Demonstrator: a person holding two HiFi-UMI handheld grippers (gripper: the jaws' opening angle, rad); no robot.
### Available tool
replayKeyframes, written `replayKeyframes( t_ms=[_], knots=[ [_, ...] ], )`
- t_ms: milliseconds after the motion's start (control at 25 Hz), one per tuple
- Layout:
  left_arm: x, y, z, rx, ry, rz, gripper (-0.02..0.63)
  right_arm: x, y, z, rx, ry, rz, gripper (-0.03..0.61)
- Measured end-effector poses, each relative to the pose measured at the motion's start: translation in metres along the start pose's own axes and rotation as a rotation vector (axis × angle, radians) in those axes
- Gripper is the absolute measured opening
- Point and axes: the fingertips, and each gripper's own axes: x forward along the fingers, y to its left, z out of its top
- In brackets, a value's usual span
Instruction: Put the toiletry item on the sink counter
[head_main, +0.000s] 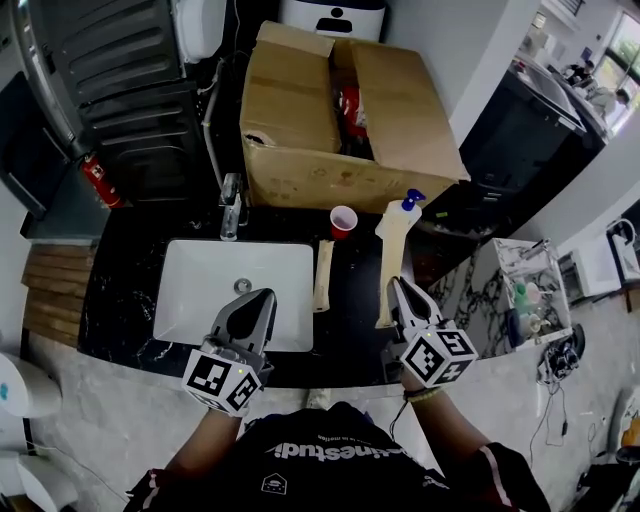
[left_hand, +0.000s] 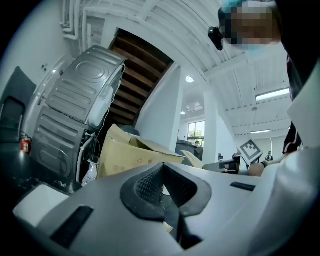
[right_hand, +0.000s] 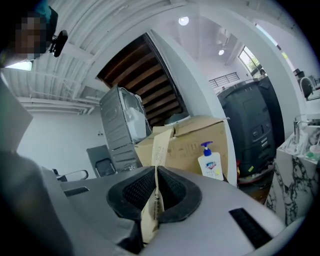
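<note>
My right gripper (head_main: 398, 287) is shut on a long flat beige toiletry packet (head_main: 388, 280), held above the dark sink counter (head_main: 352, 325) right of the basin. In the right gripper view the packet (right_hand: 159, 150) stands on edge, pinched between the black pads (right_hand: 137, 190). A second beige packet (head_main: 323, 277) lies on the counter beside the white sink (head_main: 200, 290). My left gripper (head_main: 255, 305) hovers over the basin's front right corner. Its jaws (left_hand: 162, 187) are shut with nothing in them.
A large open cardboard box (head_main: 330, 110) sits on the counter behind the sink. A white soap bottle with a blue pump (head_main: 408, 203) and a red cup (head_main: 343, 220) stand before it. The faucet (head_main: 231, 205) is at the basin's back. A marble shelf (head_main: 525, 290) stands right.
</note>
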Motion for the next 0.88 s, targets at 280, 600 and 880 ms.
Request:
replayKeyframes(
  t_ms=[280,600,880],
  knots=[
    [0.004,0.009,0.000,-0.067,0.003,0.020,0.014,0.030,-0.035,-0.054,0.101,0.155,-0.059,0.052],
    [0.003,0.014,-0.013,-0.075,0.031,0.046,0.015,0.074,-0.075,-0.131,0.144,0.371,-0.107,0.052],
    [0.004,0.018,-0.023,-0.082,0.055,0.062,0.015,0.099,-0.100,-0.172,0.202,0.493,-0.173,0.051]
  ],
)
